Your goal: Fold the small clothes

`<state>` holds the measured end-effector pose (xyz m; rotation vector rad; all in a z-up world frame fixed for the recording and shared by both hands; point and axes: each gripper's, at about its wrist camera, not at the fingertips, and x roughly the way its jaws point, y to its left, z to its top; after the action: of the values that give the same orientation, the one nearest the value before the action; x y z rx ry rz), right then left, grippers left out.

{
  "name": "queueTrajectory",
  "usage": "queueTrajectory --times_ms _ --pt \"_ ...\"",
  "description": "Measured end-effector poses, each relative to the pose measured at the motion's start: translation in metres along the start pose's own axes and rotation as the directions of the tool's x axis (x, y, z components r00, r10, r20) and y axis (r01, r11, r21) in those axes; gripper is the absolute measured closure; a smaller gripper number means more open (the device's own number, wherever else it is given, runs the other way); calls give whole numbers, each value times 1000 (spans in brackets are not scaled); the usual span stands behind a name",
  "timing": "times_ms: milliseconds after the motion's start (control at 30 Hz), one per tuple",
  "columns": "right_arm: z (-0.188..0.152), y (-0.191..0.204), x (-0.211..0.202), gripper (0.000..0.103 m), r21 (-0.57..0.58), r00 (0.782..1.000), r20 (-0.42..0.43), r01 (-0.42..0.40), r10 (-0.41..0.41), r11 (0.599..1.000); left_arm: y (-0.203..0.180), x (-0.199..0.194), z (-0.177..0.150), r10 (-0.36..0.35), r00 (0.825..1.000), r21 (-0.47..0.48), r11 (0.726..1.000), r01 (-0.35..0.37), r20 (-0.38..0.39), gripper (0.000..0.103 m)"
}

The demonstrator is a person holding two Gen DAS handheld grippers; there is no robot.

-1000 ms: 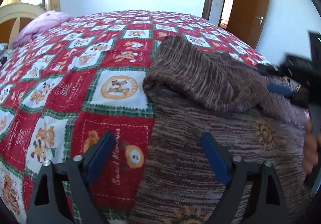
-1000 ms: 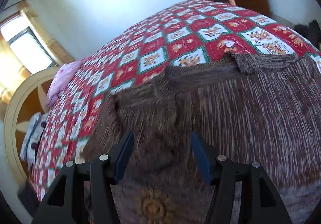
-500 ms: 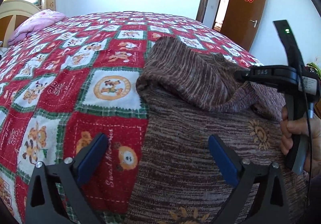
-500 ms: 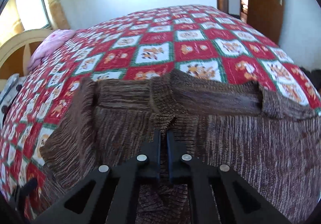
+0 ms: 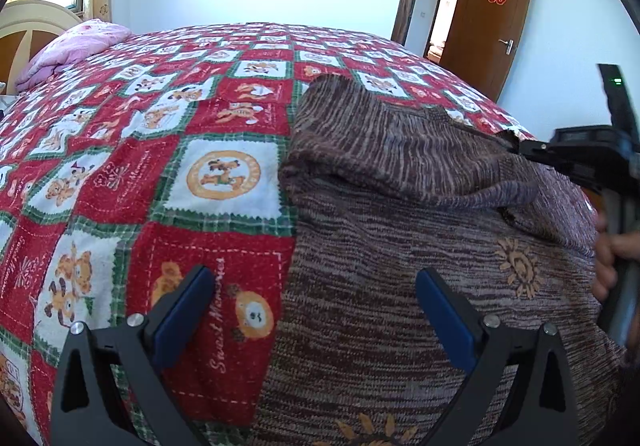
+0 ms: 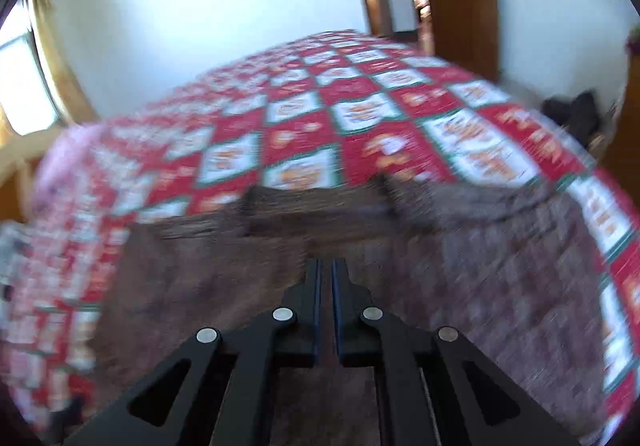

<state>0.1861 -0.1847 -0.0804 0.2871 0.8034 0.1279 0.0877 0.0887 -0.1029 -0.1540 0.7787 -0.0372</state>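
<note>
Sweater (image 5: 400, 286) edge pinched by right gripper (image 6: 326, 274); left gripper (image 5: 312, 294) wide open, empty, over bedspread (image 5: 140, 126)

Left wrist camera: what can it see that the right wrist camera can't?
Only the left wrist view shows the left gripper with its jaws wide open over the sweater's edge, the person's hand holding the right gripper, and the orange suns on the sweater.

Only the right wrist view, which is blurred, shows the right gripper's shut fingers from behind and a dark heap on the floor.

Both show the brown sweater, the red bedspread, the pink pillow and the door.
</note>
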Motion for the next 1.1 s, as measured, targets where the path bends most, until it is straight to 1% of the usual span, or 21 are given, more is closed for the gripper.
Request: queueTrajectory --times_ms 67,100,133,200,233,300,333,400,433,500,533,567,633,700,767,800,833,867,967,1067,1100 --pt "-8 8 -6 94 9 996 -40 -85 85 996 0 0 0 0 1000 0 1000 0 0 0" --pt "-12 14 -8 88 5 991 -55 -121 121 993 0 0 0 0 1000 0 1000 0 0 0" --pt "-16 19 -9 85 -6 988 -63 -140 139 990 0 0 0 0 1000 -1 1000 0 0 0" --pt "-25 34 -9 85 -56 981 -86 -179 173 982 -1 0 0 2 1000 2 1000 -2 -1 0" --pt "-32 45 -7 85 -101 980 -115 -174 162 980 -1 0 0 3 1000 3 1000 -3 -2 0" --pt "-46 57 0 85 -167 979 -181 -122 91 979 0 0 0 1 1000 2 1000 -1 -1 0" --pt "-52 56 2 85 -173 975 -210 -111 74 979 -1 0 0 0 1000 1 1000 0 -1 0" --pt "-62 50 -5 85 -189 975 -210 -116 75 975 -1 0 0 -3 1000 -1 1000 3 0 0" --pt "-66 48 -12 85 -207 976 -211 -102 57 973 -1 0 0 -2 1000 0 1000 2 -1 0" --pt "-77 42 -20 84 -211 964 -264 -85 27 974 -1 0 0 -1 1000 1 1000 1 -2 0" --pt "-85 37 -22 84 -203 952 -307 -71 5 977 -1 0 0 -2 1000 3 1000 2 -4 0" --pt "-87 32 -32 84 -185 954 -299 -74 16 980 0 0 1 -5 1000 5 1000 5 -7 0" --pt "-89 24 -62 84 -152 964 -264 -38 -4 988 1 -3 2 -24 999 16 1000 24 -27 0" --pt "-92 20 -96 84 -130 980 -195 -47 21 990 6 -10 3 -59 997 24 998 61 -54 1" --pt "-100 21 -134 76 -119 990 -123 -80 65 990 19 -30 0 -103 992 20 994 105 -69 3" --pt "-105 23 -148 59 -115 991 -97 -102 91 988 30 -45 -2 -119 991 18 993 120 -63 3" --pt "-113 25 -165 40 -113 989 -73 -134 126 985 39 -58 -6 -124 991 24 992 125 -51 3" --pt "-121 28 -177 36 -115 986 -51 -166 161 979 46 -71 -9 -121 992 36 992 122 -40 3" --pt "-142 45 -207 36 -158 969 -26 -247 246 956 69 -109 -23 -109 994 95 989 110 -23 4" --pt "-157 59 -220 36 -181 950 -44 -311 308 933 83 -136 -42 -123 991 143 981 129 -50 6" --pt "-162 63 -221 36 -172 939 -60 -345 339 923 86 -142 -49 -140 988 148 978 149 -70 8"
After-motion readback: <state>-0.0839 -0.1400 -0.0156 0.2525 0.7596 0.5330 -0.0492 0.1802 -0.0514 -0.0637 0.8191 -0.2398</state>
